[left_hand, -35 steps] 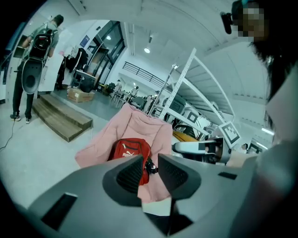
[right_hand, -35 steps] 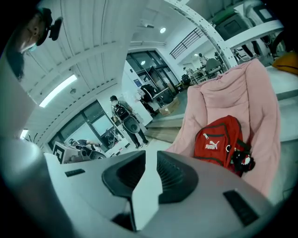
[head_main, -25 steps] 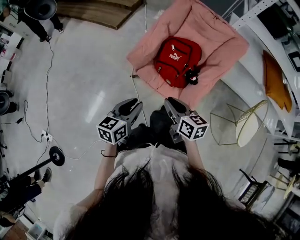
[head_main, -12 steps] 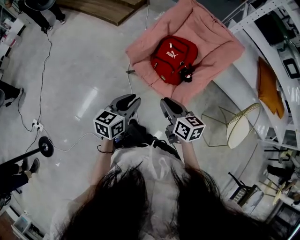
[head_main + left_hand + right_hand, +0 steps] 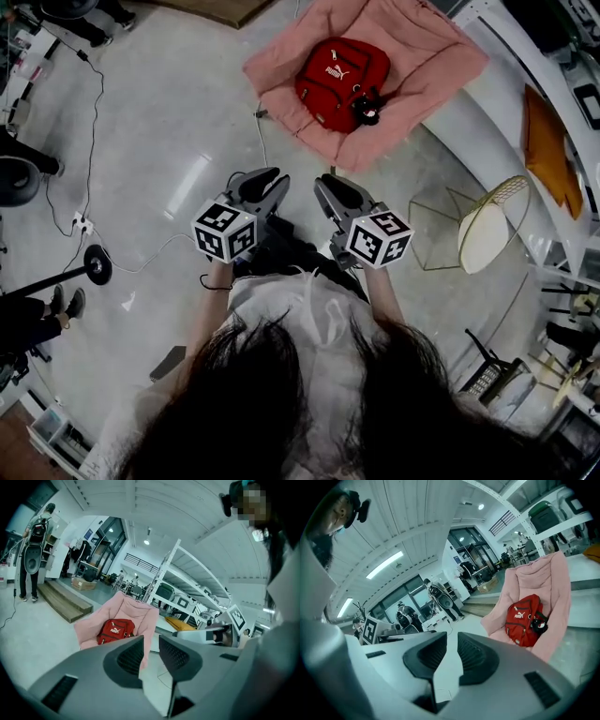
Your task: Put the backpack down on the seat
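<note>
The left gripper point(image 5: 151, 643) has its fingers a narrow gap apart, with nothing between them and nothing touching them. The right gripper point(image 5: 451, 644) is the same: fingers slightly parted, empty. Both are held close to the person's body, well apart from the red Puma backpack point(image 5: 336, 73). The backpack lies on the pink padded seat point(image 5: 427, 56), with a small black charm point(image 5: 367, 110) at its side.

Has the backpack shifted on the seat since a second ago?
No. The backpack lies at the same spot on the pink seat; only the view shifted.
</note>
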{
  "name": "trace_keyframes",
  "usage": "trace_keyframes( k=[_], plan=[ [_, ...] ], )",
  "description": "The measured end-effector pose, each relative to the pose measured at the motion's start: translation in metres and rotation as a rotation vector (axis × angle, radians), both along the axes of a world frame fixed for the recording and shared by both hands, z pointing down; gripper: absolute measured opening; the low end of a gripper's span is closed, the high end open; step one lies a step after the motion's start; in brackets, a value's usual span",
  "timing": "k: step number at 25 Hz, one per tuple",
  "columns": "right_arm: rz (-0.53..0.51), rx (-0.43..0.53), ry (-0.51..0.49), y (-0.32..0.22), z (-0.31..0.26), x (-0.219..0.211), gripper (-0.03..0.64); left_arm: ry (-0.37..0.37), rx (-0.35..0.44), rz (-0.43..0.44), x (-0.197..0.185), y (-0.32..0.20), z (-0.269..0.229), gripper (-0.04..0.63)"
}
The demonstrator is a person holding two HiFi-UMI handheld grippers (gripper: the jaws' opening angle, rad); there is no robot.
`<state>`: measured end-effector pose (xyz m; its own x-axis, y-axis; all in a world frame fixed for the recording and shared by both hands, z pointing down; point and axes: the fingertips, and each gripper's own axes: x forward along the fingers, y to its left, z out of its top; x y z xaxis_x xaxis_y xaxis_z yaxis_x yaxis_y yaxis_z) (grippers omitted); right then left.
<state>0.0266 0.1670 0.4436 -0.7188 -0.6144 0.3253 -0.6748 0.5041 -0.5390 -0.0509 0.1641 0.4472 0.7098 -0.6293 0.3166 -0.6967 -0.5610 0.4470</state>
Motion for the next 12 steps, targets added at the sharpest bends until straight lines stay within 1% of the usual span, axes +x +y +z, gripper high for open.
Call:
trace_keyframes(
  k=[5, 12],
  plan=[
    [-0.011, 0.025, -0.016, 0.028, -0.004, 0.027, 0.078, -0.036, 0.021, 0.005, 0.031, 0.033, -0.003, 0.11],
    [-0.005, 0.049, -0.014, 0.058, -0.003, 0.055, 0.074, -0.069, 0.037, 0.017, 0.059, 0.063, -0.001, 0.11]
  ],
)
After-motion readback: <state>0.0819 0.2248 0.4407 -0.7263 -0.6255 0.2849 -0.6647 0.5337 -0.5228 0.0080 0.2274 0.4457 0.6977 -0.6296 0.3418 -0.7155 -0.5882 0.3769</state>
